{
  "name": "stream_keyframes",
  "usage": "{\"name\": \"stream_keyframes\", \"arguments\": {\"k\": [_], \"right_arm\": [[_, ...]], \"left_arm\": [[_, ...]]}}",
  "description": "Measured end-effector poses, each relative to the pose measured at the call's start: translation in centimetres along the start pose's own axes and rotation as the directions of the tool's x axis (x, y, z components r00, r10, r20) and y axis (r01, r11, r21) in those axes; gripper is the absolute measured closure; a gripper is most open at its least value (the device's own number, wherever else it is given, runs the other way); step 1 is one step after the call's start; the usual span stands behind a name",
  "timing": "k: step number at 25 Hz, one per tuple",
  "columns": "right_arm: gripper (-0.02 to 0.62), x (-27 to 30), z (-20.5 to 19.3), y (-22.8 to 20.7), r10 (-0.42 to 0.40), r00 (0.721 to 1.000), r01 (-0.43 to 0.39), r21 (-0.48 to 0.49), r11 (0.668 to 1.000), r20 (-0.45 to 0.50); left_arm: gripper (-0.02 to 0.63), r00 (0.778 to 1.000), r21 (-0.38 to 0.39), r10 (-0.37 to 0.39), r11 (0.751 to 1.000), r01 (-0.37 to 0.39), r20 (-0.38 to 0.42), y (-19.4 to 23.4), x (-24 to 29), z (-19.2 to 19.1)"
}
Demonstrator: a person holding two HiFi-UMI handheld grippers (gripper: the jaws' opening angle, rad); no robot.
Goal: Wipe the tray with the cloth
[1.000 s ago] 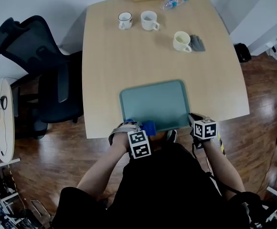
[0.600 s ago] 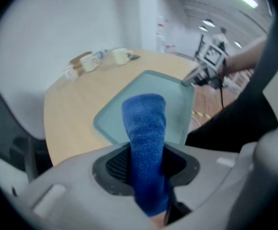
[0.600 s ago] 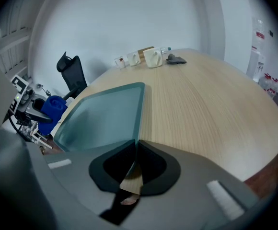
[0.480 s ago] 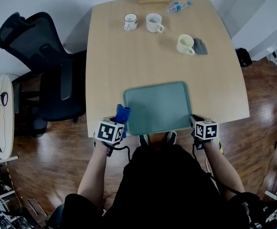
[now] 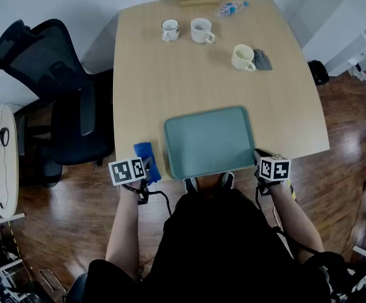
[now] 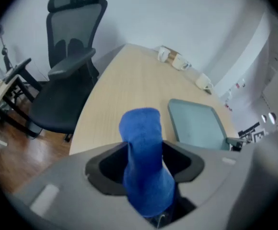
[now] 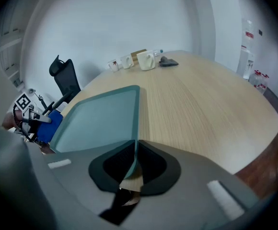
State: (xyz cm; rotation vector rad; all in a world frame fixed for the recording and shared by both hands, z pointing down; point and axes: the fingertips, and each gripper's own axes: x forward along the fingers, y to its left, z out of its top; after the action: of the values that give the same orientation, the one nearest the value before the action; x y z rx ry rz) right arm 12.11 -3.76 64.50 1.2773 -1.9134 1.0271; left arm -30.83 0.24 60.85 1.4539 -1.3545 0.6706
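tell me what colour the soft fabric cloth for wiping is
Bright blue, plain with no pattern. The soft fabric cloth shows best in the left gripper view.

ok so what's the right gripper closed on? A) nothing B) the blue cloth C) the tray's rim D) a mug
C: in the right gripper view, the right gripper pinches the rim of the tray at its near corner, while the mugs stand far off at the other end of the table.
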Motion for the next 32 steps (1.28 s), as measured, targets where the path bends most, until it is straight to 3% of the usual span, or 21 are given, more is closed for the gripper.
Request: {"name": "stream_keyframes", "arguments": {"k": [4, 7, 8, 9, 10, 12, 16, 21, 24, 29, 32], "right_arm": [[0.532, -2.4, 0.0, 0.0, -0.061, 0.997, 0.06, 0.025, 0.998, 0.055], [0.534, -4.7, 0.1, 0.3, -0.142, 0.982, 0.136, 0.049, 0.989, 0.128], [0.543, -5.5, 0.2, 0.5, -0.16, 0.974, 0.154, 0.054, 0.987, 0.159], [0.557, -6.4, 0.3, 0.9, -0.168, 0.967, 0.16, 0.055, 0.986, 0.191], [0.567, -7.3, 0.2, 1.5, -0.163, 0.962, 0.155, 0.052, 0.987, 0.221], [0.581, -9.4, -0.3, 3.2, -0.126, 0.954, 0.124, 0.028, 0.992, 0.273], [0.588, -13.5, -0.5, 6.8, 0.004, 0.935, 0.011, -0.04, 0.999, 0.354], [0.588, -19.4, -1.4, 8.7, 0.148, 0.88, -0.113, -0.104, 0.988, 0.452], [0.586, -23.4, -4.7, 8.6, 0.212, 0.848, -0.159, -0.147, 0.976, 0.485], [0.587, -29.4, -12.0, 6.1, 0.234, 0.828, -0.212, -0.102, 0.972, 0.51], [0.586, -32.4, -14.3, 5.4, 0.24, 0.816, -0.24, -0.07, 0.968, 0.526]], "left_arm": [[0.348, 0.982, 0.049, 0.064, 0.996, -0.074, 0.178, 1.0, -3.6, 2.9], [0.358, 0.932, 0.113, 0.081, 0.985, -0.128, 0.354, 1.3, -7.1, 5.4], [0.44, 0.902, 0.143, 0.056, 0.981, -0.129, 0.428, 0.7, -8.5, 6.1], [0.57, 0.867, 0.177, 0.019, 0.976, -0.123, 0.498, -0.4, -9.9, 6.6], [0.604, 0.833, 0.216, -0.028, 0.97, -0.11, 0.552, -2.0, -11.3, 6.6], [0.604, 0.788, 0.291, -0.121, 0.954, -0.077, 0.603, -5.6, -13.5, 5.2], [0.604, 0.752, 0.351, -0.216, 0.936, -0.021, 0.622, -12.1, -16.6, 1.0], [0.604, 0.735, 0.348, -0.257, 0.937, 0.03, 0.628, -18.3, -19.2, -5.3], [0.604, 0.735, 0.341, -0.24, 0.94, 0.013, 0.635, -21.3, -20.5, -11.2], [0.604, 0.767, 0.322, -0.213, 0.947, 0.008, 0.605, -26.1, -21.9, -21.9], [0.604, 0.773, 0.342, -0.228, 0.94, 0.015, 0.592, -28.1, -23.6, -25.3]]}}
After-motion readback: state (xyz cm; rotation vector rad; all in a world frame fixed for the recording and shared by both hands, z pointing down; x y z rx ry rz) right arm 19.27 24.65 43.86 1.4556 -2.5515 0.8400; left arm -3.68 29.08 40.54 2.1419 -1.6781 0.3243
